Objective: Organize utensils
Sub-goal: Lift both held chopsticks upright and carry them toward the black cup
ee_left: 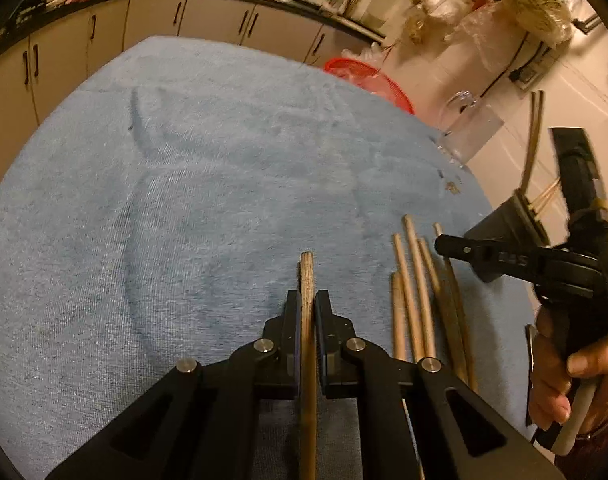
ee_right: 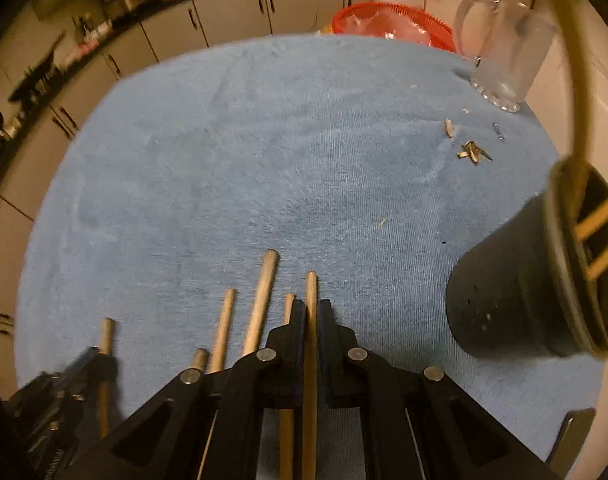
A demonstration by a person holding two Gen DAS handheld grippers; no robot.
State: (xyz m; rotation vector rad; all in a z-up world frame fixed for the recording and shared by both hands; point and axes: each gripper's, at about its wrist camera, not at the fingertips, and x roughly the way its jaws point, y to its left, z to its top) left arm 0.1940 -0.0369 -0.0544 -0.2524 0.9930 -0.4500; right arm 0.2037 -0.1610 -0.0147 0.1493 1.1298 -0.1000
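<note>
**Sorting under way: a few utensils binned, most sticks lying loose**

A blue towel (ee_right: 263,152) is covering the work surface, and it is carrying nearly everything in play. At its far edge a red basket (ee_right: 392,24) is sitting with a clear glass pitcher (ee_right: 504,52) to its right; one of each is showing.

To the right, one black holder (ee_right: 516,288) is standing with a long pale handle arching out of it and at least two thin sticks crossing its mouth, so by that evidence some of the sorting is already done. Its full contents cannot be counted.

The loose wooden sticks (ee_left: 420,300) are lying side by side near the right of the towel in the left wrist view; about five are showing, though overlap makes the count uncertain. These are what is left to move.

The left gripper (ee_left: 308,308) is pinching one darker wooden stick (ee_left: 307,276), its jaws nearly together on the shaft. The right gripper (ee_right: 312,316) is likewise clamping a single pale stick (ee_right: 311,292), jaws drawn in against it, with the holder off to its right.

A small scatter of debris bits (ee_right: 472,150) is lying on the far right of the towel, roughly four or five pieces.

The task looks less than half done.
</note>
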